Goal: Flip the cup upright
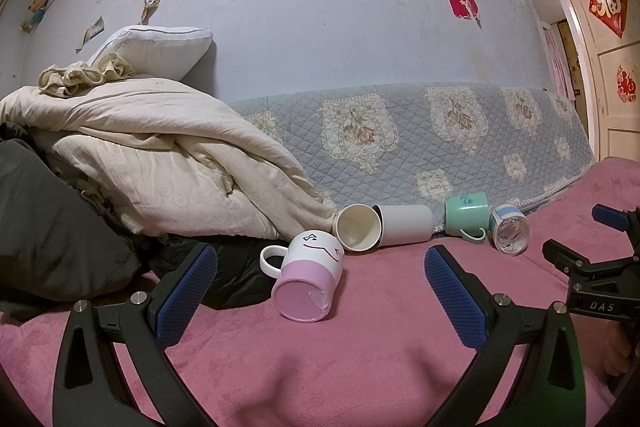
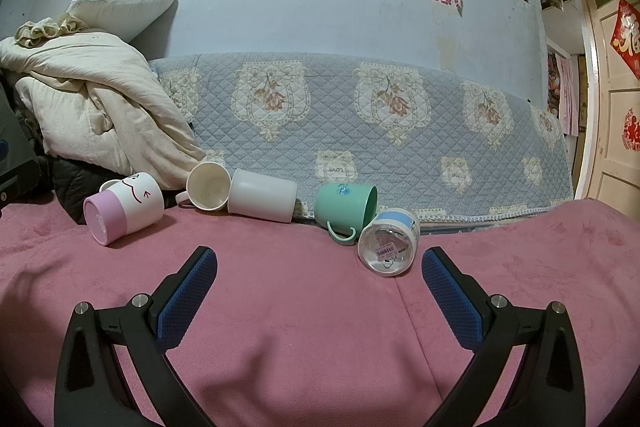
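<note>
Pink blanket (image 1: 360,367) on the bed carries five cups lying on their sides. The left tool (image 1: 320,287) hovers low, spread wide and empty, its blue pads either side of the pink-and-white mug (image 1: 308,279) at mid-frame. The right tool (image 2: 319,285) is equally wide and empty, the clear cup (image 2: 388,247) just ahead of its right pad.

cream mug (image 2: 208,186) handle hidden, barcode unreadable

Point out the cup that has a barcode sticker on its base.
The clear cup with the blue band, rightmost in the row, beside the green mug. Its base faces the camera; the other cups show no barcode.
</note>
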Demonstrator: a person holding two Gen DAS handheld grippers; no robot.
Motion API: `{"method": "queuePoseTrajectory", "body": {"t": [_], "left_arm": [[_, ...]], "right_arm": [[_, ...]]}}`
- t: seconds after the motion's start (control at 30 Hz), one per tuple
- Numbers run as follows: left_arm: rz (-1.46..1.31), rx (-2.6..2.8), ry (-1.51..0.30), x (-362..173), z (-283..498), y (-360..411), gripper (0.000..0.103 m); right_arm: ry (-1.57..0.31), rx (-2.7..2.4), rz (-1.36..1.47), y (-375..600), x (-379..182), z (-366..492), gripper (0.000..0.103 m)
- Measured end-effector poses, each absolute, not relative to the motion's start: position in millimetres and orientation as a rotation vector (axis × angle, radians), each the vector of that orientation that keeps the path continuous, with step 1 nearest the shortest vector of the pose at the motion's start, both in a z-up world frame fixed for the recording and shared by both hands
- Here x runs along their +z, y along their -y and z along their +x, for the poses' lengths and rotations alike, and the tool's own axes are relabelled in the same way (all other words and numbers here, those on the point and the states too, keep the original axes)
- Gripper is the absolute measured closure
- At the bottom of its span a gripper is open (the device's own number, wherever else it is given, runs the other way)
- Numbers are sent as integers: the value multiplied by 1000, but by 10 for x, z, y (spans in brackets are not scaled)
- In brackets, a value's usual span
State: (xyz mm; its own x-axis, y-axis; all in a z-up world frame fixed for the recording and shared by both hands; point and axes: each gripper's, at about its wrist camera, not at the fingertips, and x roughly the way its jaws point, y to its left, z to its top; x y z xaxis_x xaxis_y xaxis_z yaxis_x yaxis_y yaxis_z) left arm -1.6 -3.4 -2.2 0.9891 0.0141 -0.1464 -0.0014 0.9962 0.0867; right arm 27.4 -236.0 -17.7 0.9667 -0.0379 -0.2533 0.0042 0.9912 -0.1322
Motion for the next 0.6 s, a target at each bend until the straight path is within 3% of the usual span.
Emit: {"method": "queuePoseTrajectory", "body": {"t": [0.6], "left_arm": [[96,1,-164,-37,18,49,0]], "right_arm": [[-264,-22,-113,2418,-224,271,0]]}}
